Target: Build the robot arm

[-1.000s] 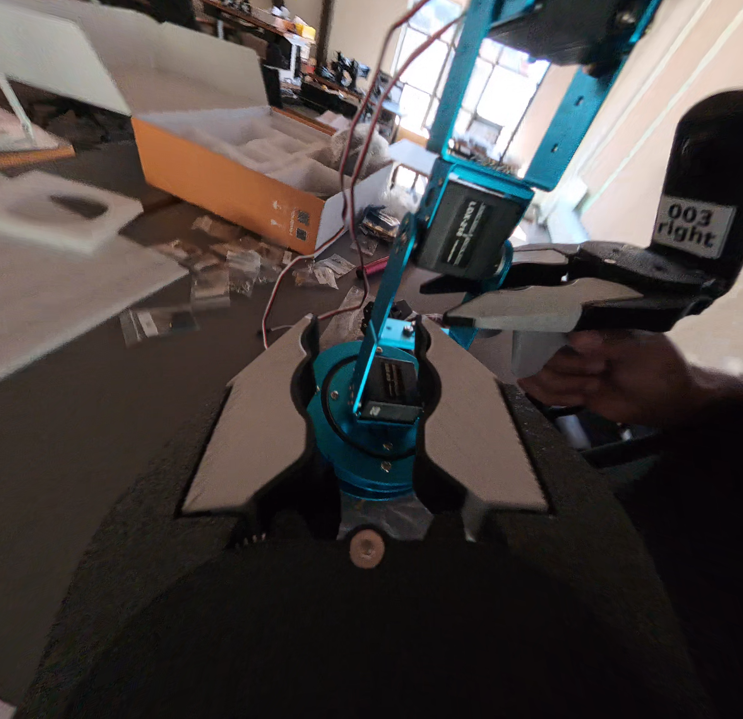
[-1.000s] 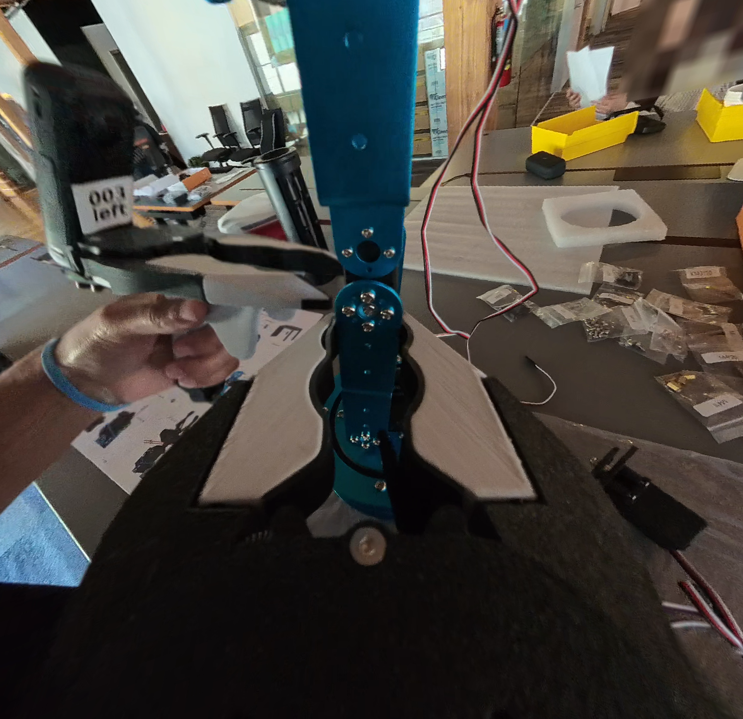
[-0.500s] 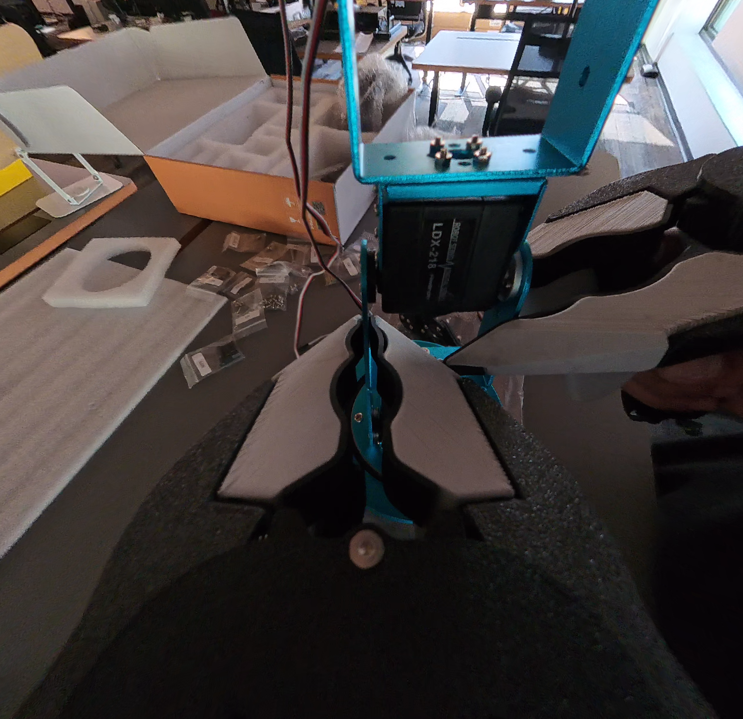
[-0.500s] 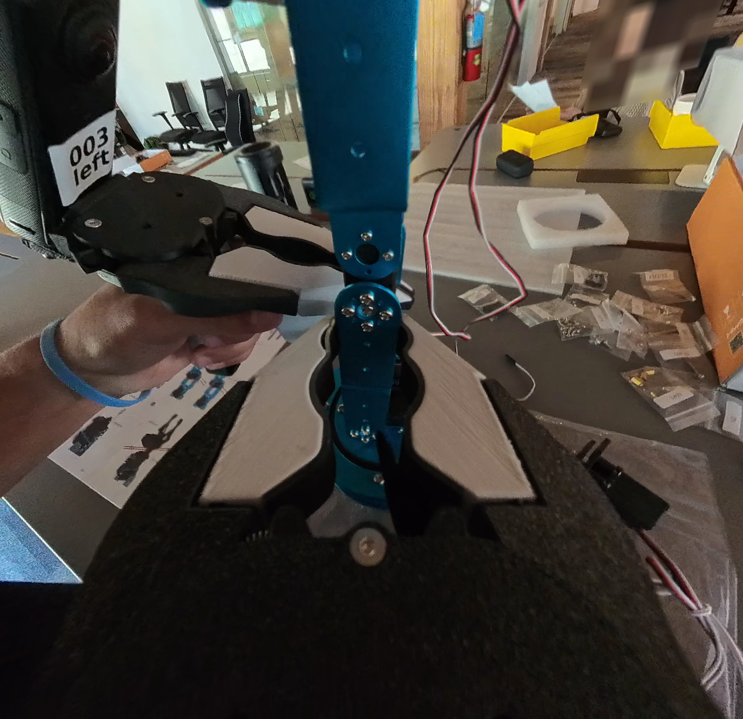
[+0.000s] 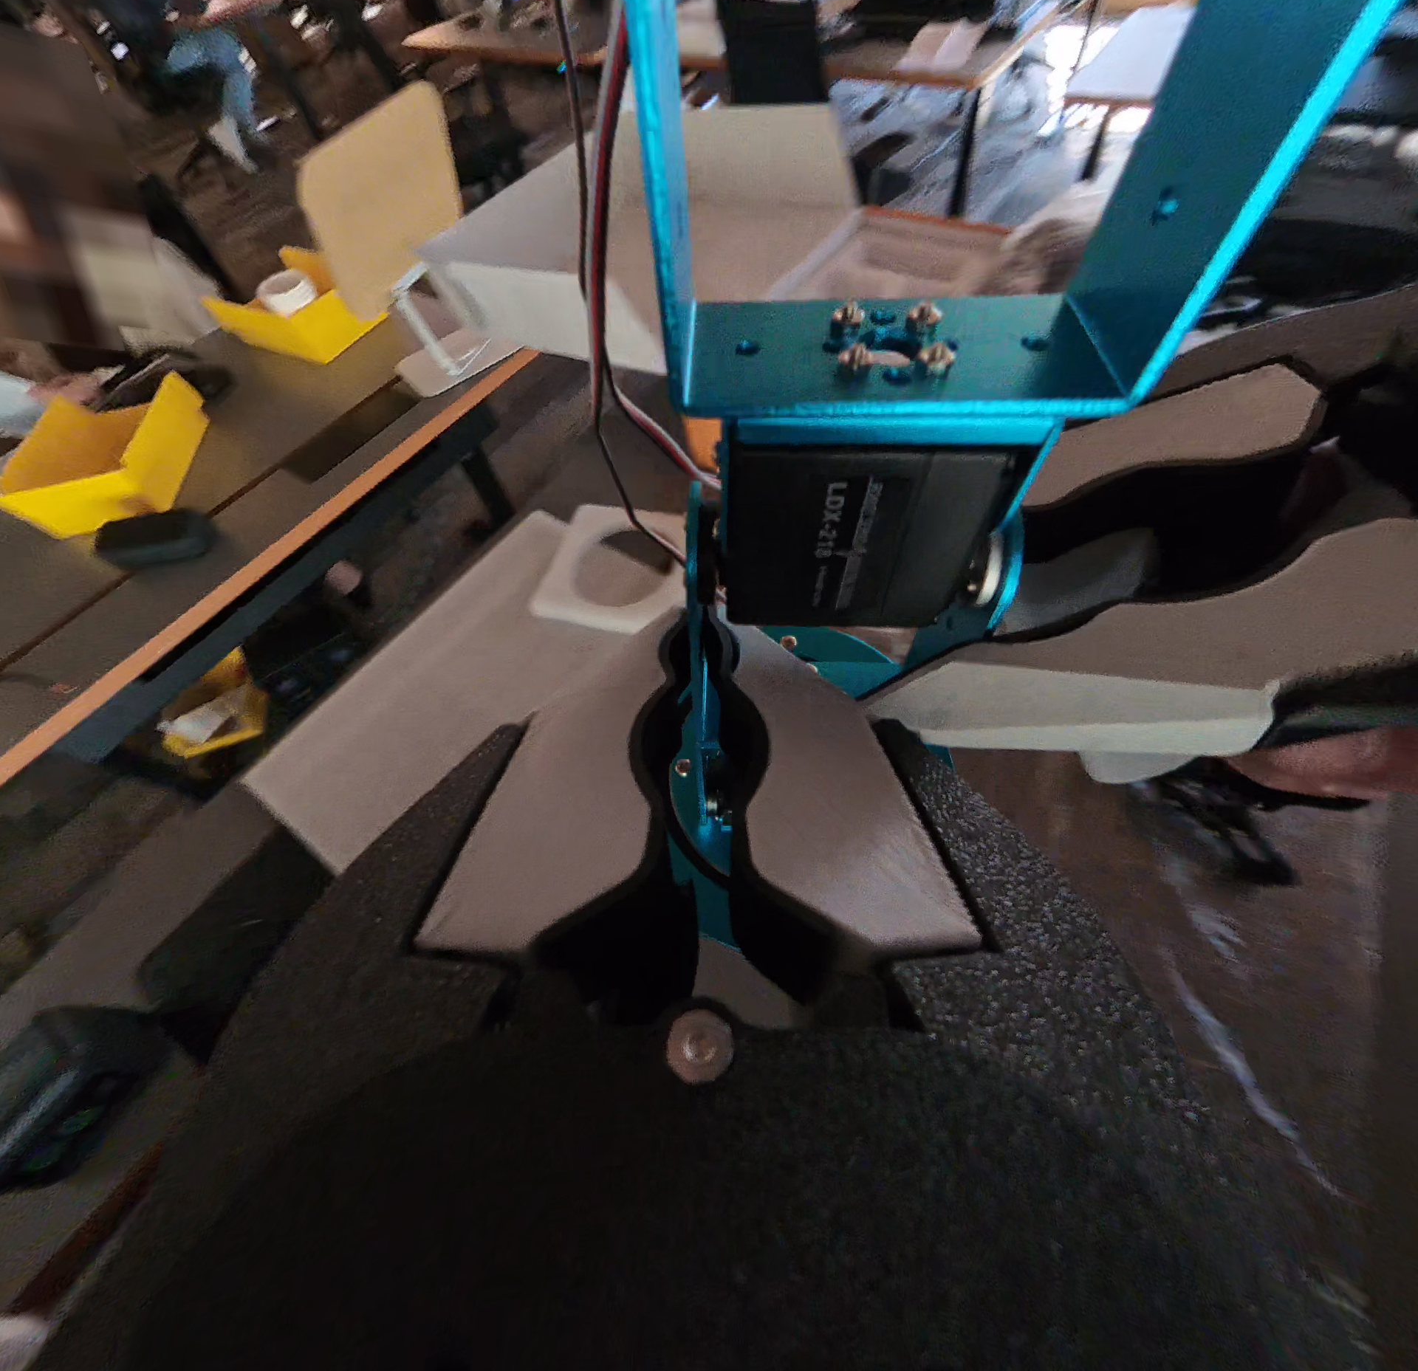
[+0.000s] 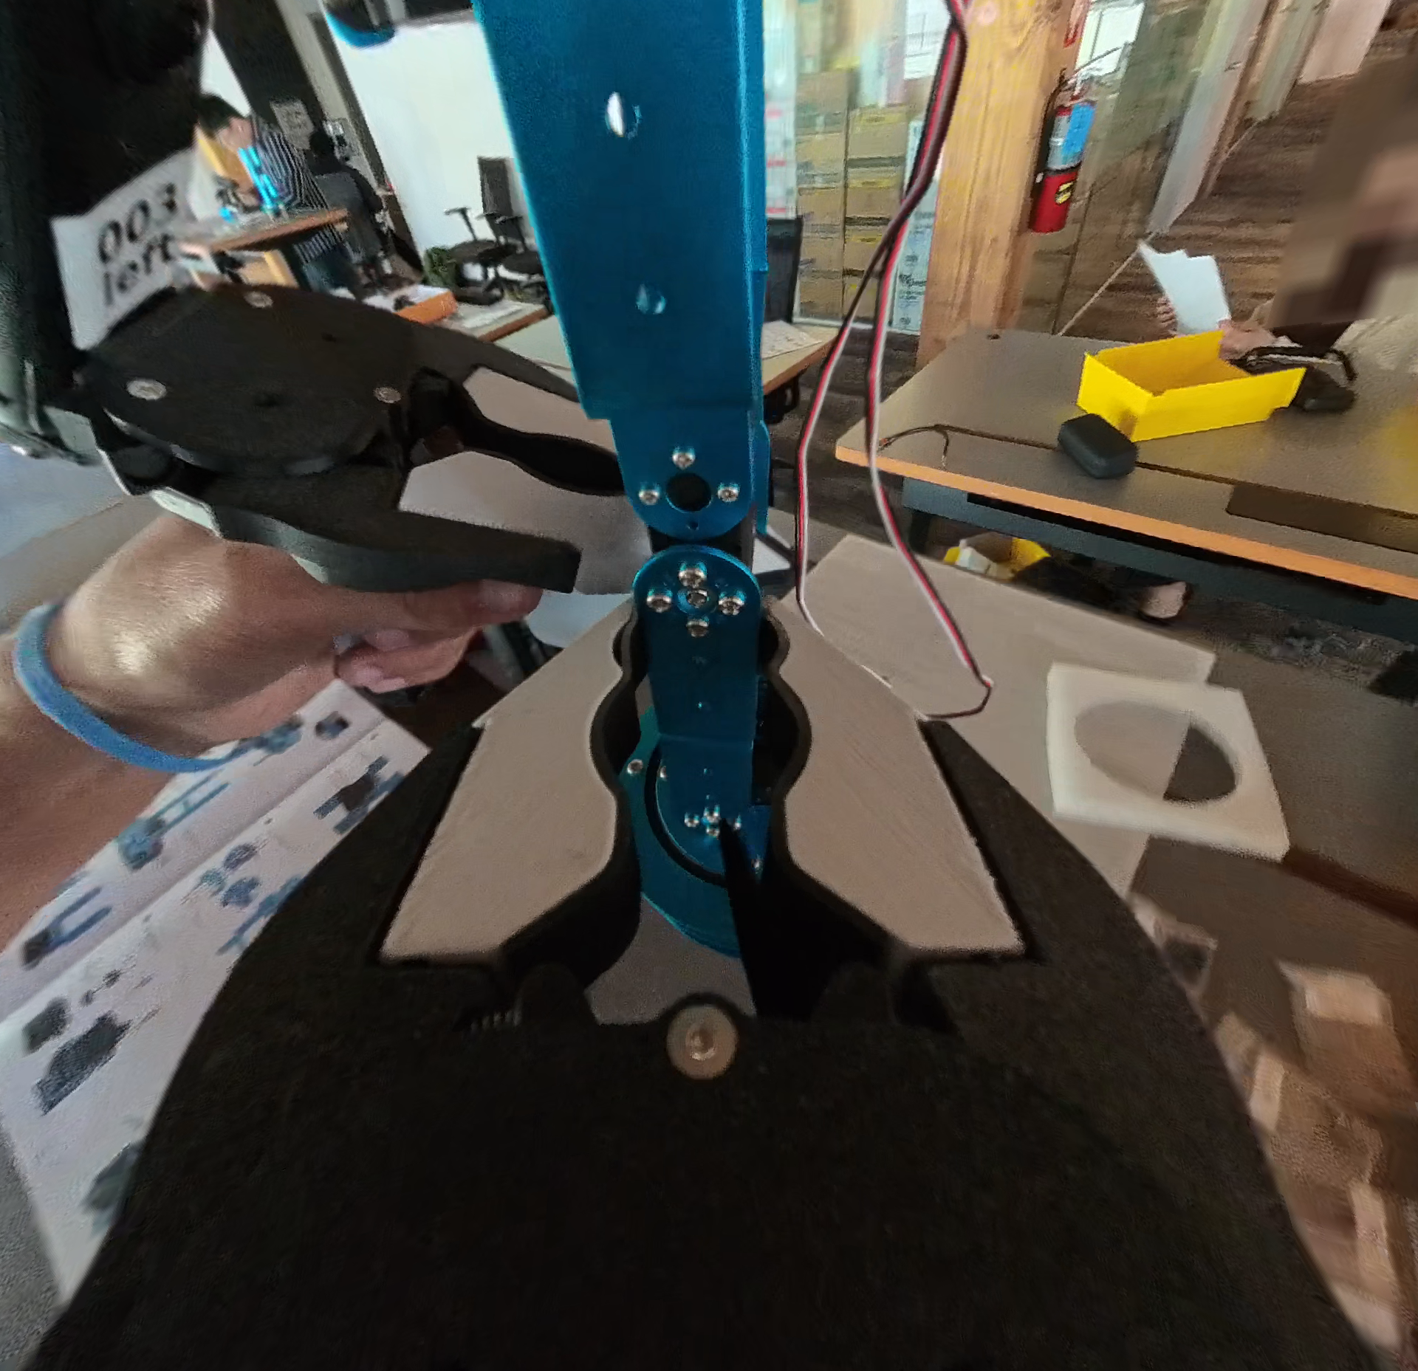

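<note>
Between both claws, a blue metal robot arm stands gripped.
Left claw (image 5: 702,690) is clamped on a thin blue bracket (image 5: 700,759) edge; right claw (image 6: 702,690) is closed around the blue robot arm (image 6: 614,183) lower joint. Red-black-white wires (image 6: 875,337) hang beside; white foam square (image 6: 1166,766), yellow bin (image 6: 1182,391) on grey counter (image 6: 997,383).

The blue metal bracket (image 5: 867,371) is showing a smooth anodised sheen, its brass-coloured nuts (image 5: 890,341) glinting. The servo (image 5: 859,536) is looking like matt black plastic. The grey fingers (image 6: 529,820) are showing fine ridges against rough, grainy black housing (image 6: 690,1181). The white foam square (image 6: 1166,766) is looking soft and matt.
</note>
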Action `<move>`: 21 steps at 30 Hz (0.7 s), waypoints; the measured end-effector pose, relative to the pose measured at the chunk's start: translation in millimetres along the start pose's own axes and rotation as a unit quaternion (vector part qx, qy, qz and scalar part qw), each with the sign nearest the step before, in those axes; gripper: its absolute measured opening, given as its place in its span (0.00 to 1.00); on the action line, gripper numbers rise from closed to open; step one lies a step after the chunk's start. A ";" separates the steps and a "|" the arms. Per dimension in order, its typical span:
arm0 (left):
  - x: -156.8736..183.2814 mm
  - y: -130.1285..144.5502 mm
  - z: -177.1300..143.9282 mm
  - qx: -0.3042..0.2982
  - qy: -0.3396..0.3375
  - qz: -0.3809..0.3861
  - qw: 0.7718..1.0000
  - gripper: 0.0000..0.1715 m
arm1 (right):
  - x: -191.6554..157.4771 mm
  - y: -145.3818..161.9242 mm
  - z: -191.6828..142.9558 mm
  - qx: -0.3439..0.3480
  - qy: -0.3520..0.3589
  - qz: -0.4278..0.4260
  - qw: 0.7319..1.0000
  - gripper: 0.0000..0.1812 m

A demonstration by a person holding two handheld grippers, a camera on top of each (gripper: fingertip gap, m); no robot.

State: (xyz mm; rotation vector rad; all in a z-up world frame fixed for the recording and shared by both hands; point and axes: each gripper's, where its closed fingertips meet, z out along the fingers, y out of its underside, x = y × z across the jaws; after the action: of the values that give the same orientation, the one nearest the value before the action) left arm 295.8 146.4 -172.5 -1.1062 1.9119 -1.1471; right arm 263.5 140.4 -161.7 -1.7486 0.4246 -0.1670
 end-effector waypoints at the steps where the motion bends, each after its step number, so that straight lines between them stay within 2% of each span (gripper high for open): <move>1: -22.5 -1.8 6.8 -0.011 -0.013 -0.005 1.000 0.00 | 8.6 -5.8 20.4 -0.008 -0.002 -0.008 1.000 0.14; 5: -103.2 0.9 32.6 -0.054 -0.052 -0.020 0.997 0.00 | 38.7 -17.3 96.5 -0.028 -0.013 0.015 0.999 0.14; 10: -167.8 41.8 61.8 -0.145 -0.081 -0.029 0.986 0.00 | 63.8 4.8 169.2 -0.069 -0.010 0.046 0.996 0.14; 14: -185.9 79.3 71.9 -0.195 -0.127 -0.068 0.970 0.00 | 73.7 30.8 197.5 -0.089 0.001 0.039 0.995 0.13; 17: -185.1 97.4 76.5 -0.180 -0.160 -0.104 0.965 0.00 | 78.1 48.1 202.9 -0.098 -0.007 0.041 0.994 0.13; 21: -184.3 100.2 74.4 -0.146 -0.206 -0.120 0.960 0.01 | 75.7 50.6 202.0 -0.087 -0.027 0.018 0.996 0.13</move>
State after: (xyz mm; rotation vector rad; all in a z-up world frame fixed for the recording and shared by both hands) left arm 405.5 310.2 -275.7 -1.6307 1.6784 -0.6886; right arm 392.0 288.6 -264.8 -1.9108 0.4411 -0.0587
